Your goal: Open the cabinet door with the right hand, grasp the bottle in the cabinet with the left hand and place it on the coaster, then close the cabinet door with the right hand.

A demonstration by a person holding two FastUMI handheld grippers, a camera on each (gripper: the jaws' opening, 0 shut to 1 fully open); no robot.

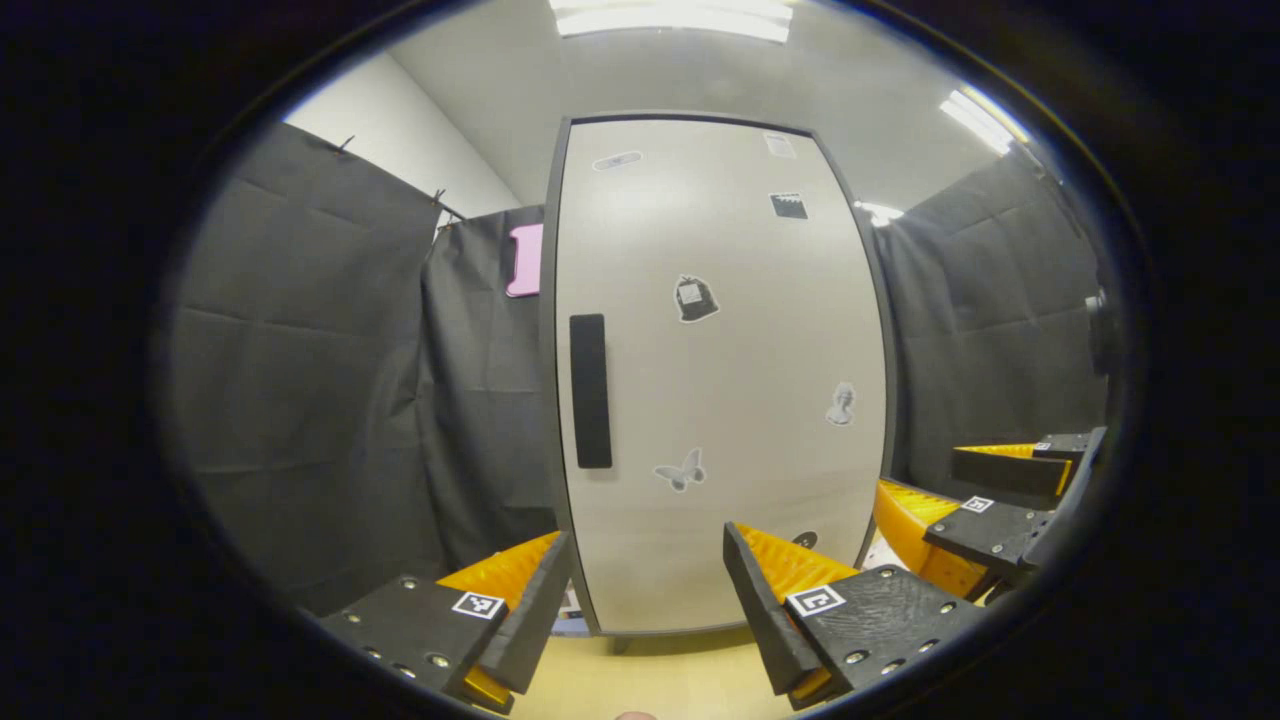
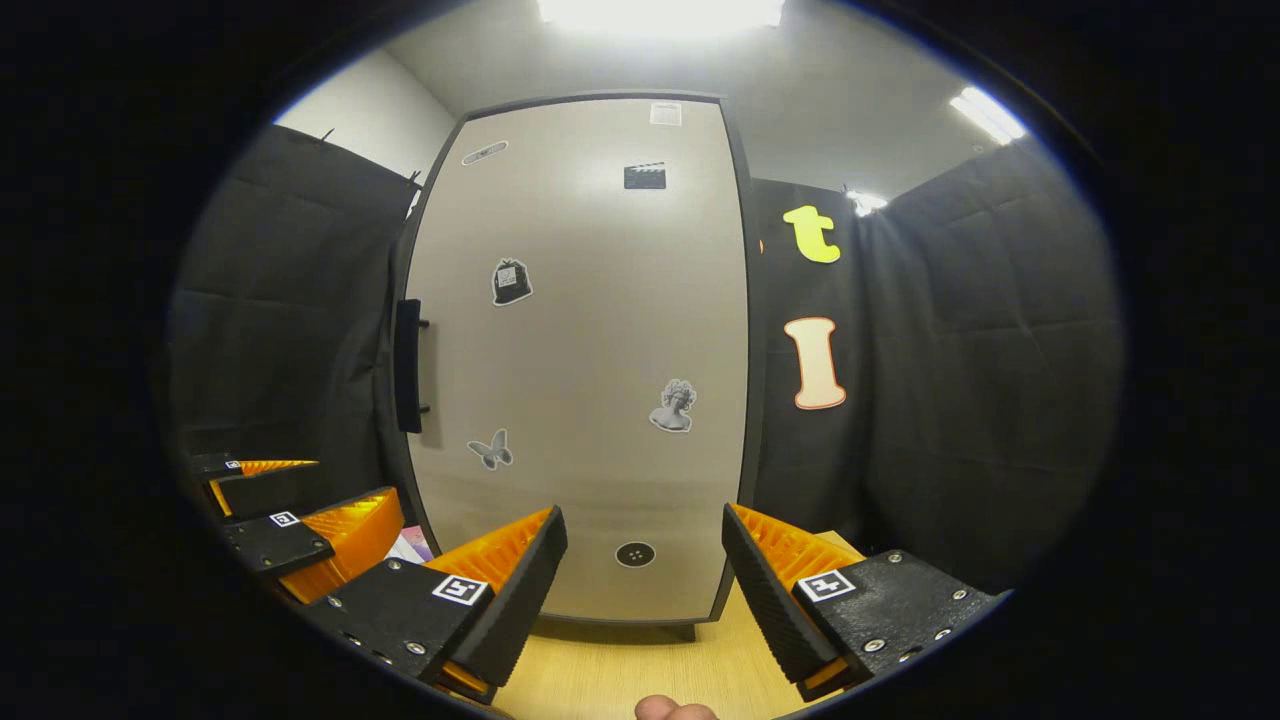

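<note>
The cabinet door [image 1: 715, 380] stood closed, handle [image 1: 590, 390] untouched; left gripper [image 1: 648, 590] and right gripper [image 2: 645, 580] gaped wide, empty; everything remained.

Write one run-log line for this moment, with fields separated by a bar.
stage: start | cabinet door: closed | handle: untouched | left tongs: open, empty | right tongs: open, empty, facing door

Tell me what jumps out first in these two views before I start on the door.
The tall pale cabinet door stands shut and dead ahead, dotted with small stickers, on a light wooden table. Its dark vertical handle sits at the door's left edge, about mid-height. Both grippers are open and short of the door: the left gripper faces the lower door, and the right gripper is beside it.
</note>
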